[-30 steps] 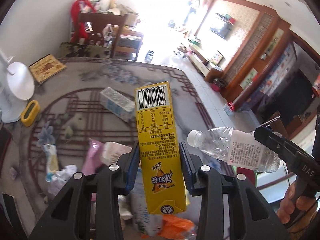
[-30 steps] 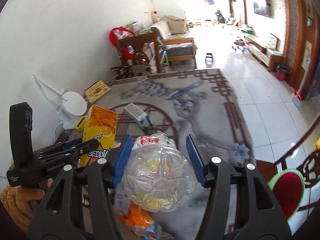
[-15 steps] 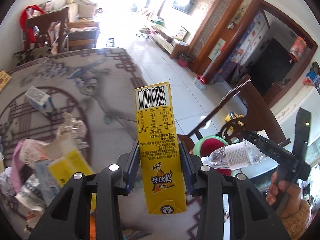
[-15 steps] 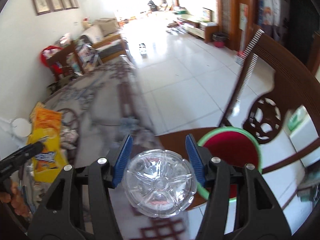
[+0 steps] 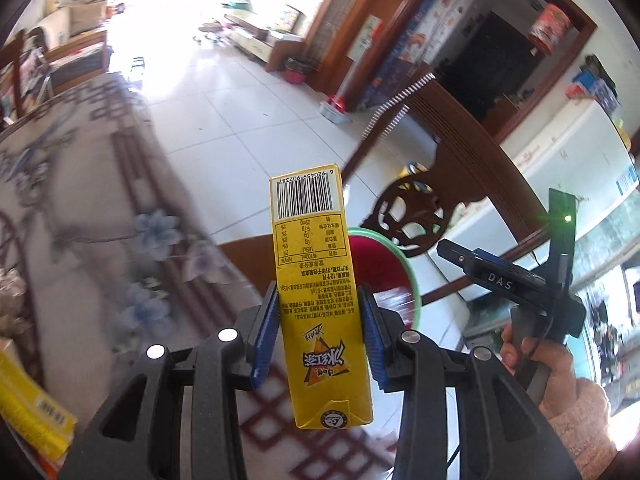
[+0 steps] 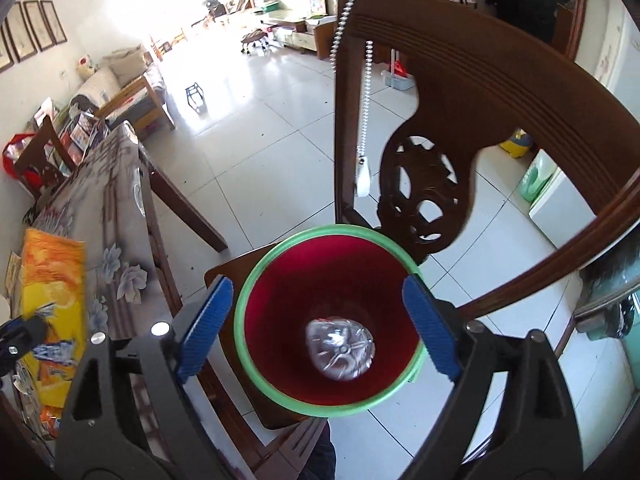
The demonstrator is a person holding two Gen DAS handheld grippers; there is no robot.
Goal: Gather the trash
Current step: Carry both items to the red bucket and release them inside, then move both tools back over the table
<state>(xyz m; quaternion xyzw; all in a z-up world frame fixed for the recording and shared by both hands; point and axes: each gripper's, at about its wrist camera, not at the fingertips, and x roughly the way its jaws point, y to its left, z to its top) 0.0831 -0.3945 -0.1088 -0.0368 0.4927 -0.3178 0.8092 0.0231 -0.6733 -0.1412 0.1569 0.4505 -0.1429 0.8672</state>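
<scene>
One item dropped: clear bottle [image 6: 340,350] gone from R gripper [image 6: 318,330], now lying in red bin [image 6: 250,280] w/ green rim, lower centre of R view | R jaws opening, nothing btwn | L gripper [image 5: 320,336] clamps yellow carton [image 5: 316,292], mid frame, bin just behind | carton goes next, prob.

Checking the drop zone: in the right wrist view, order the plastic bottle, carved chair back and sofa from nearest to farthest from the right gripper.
From the right gripper, jaws opening:
1. Plastic bottle, below, inside the red bin.
2. Carved chair back, just beyond the bin.
3. Sofa, far left, across the floor.
</scene>
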